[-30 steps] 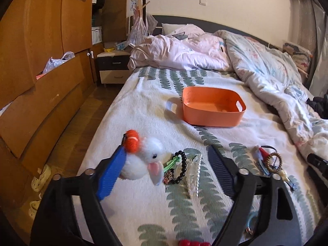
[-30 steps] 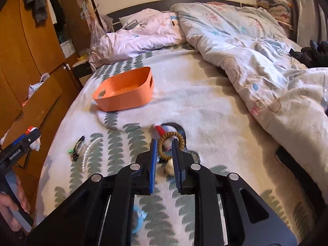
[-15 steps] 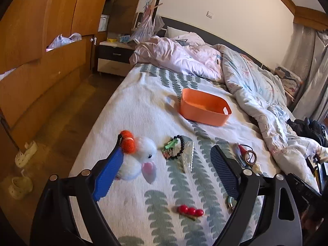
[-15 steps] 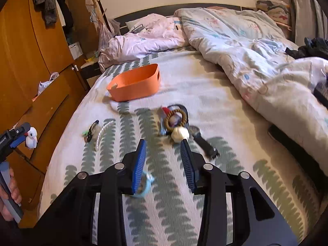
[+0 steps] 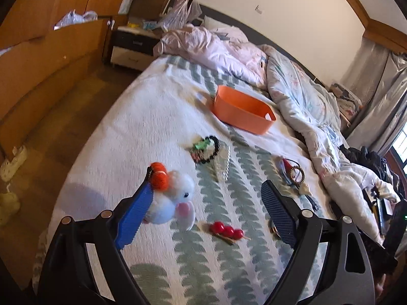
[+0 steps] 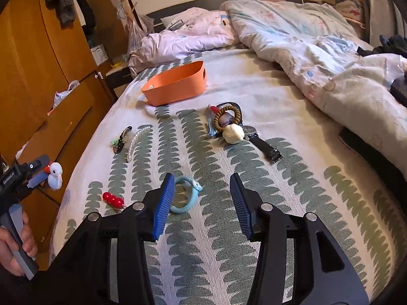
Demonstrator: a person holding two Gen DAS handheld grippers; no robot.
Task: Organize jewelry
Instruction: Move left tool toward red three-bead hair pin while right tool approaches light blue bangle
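Note:
Jewelry lies scattered on a leaf-patterned bed cover [image 6: 254,172]. An orange bin [image 5: 243,110] stands further up the bed and also shows in the right wrist view [image 6: 175,86]. My left gripper [image 5: 206,208] is open above the bed; a white plush bird with an orange pom [image 5: 170,200] clings to its left finger. My right gripper [image 6: 202,203] is open and empty above a light blue ring [image 6: 184,194]. Red berry beads [image 6: 112,198], a pearl strand [image 6: 136,139], black beads [image 6: 122,138], a wooden ring [image 6: 227,115], a cream ball [image 6: 233,133] and a black watch [image 6: 262,143] lie about.
A crumpled duvet [image 6: 318,50] fills the right and far side of the bed. Wooden wardrobes [image 6: 38,63] and a nightstand [image 5: 134,45] line the left, past the bed's edge and bare floor [image 5: 51,127].
My right gripper has opened wide and pulled back from the wooden ring cluster. My left gripper has lifted and drawn back with the plush bird still on its finger.

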